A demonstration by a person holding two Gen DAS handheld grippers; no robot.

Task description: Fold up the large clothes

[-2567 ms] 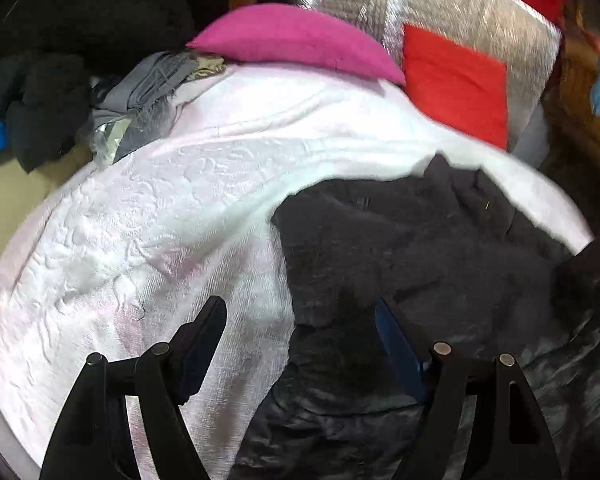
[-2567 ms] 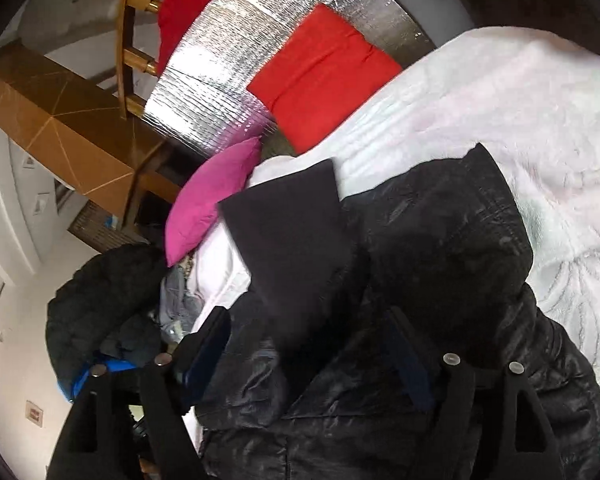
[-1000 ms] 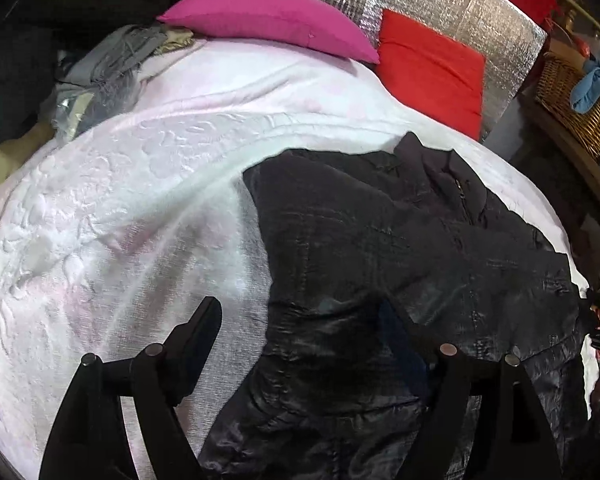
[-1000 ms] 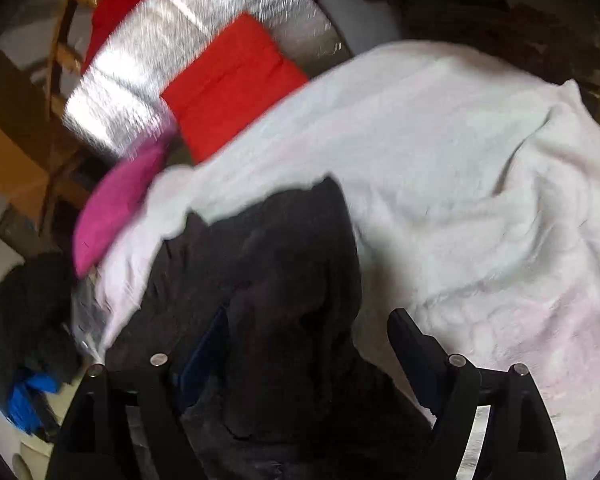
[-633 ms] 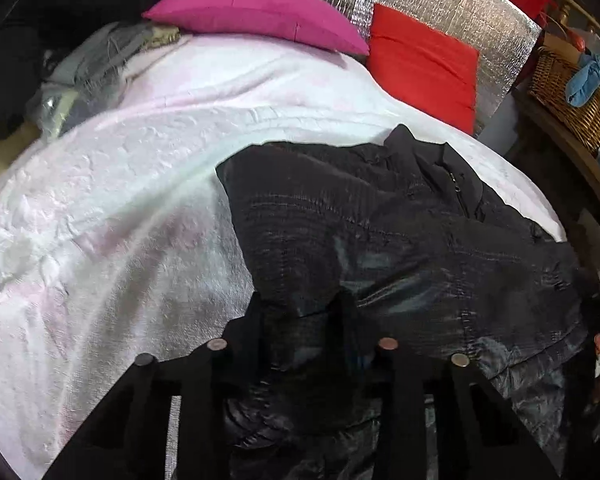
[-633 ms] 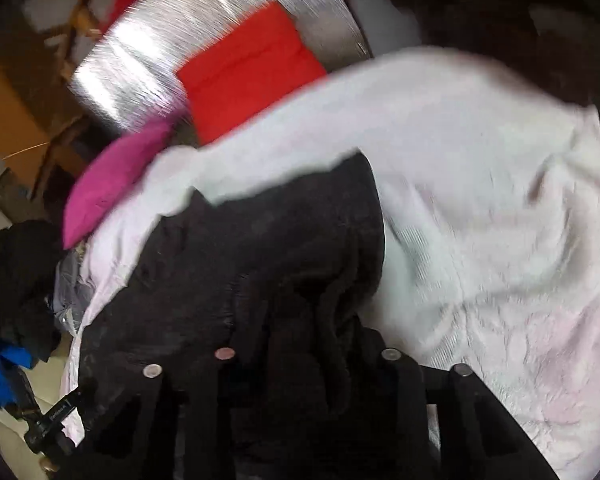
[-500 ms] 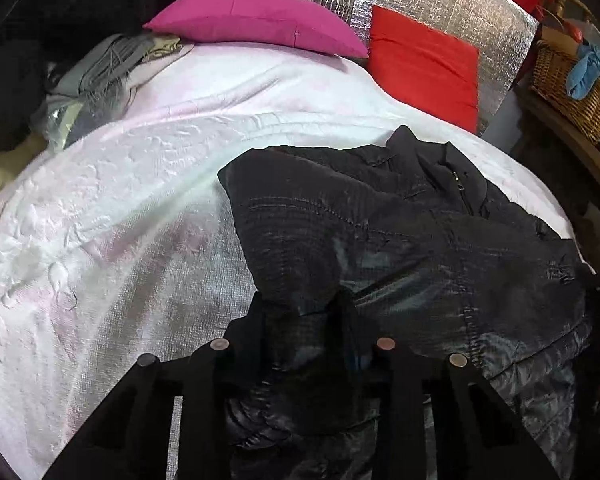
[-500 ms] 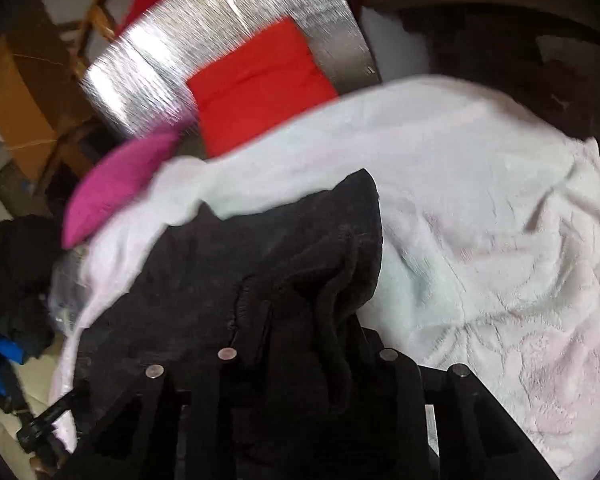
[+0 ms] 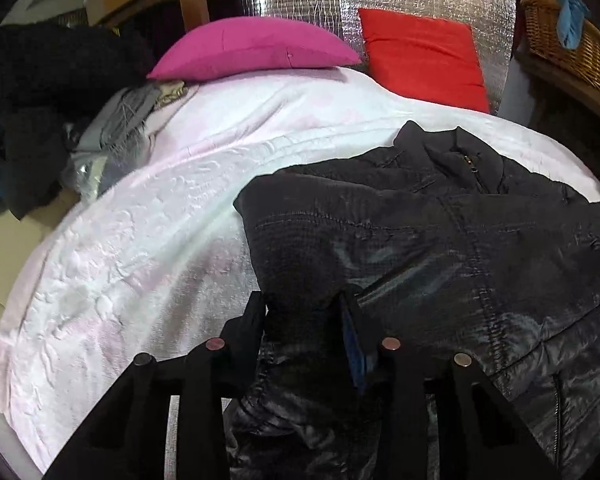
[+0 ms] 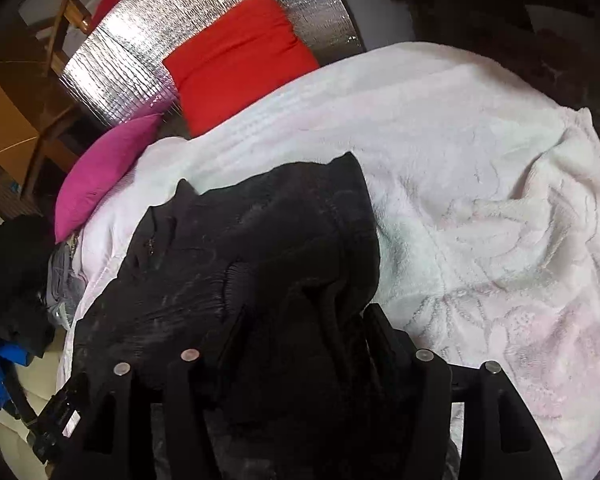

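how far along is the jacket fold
Early. Done: the black jacket lies spread on the white blanket, one sleeve laid across its front. In hand: both tools have jacket fabric between their jaws, left tool and right tool, both opening. Left: the body is not yet folded into a compact stack.

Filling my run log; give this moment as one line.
task: fold black jacket | left gripper: opening, fabric between | right gripper: opening, fabric between
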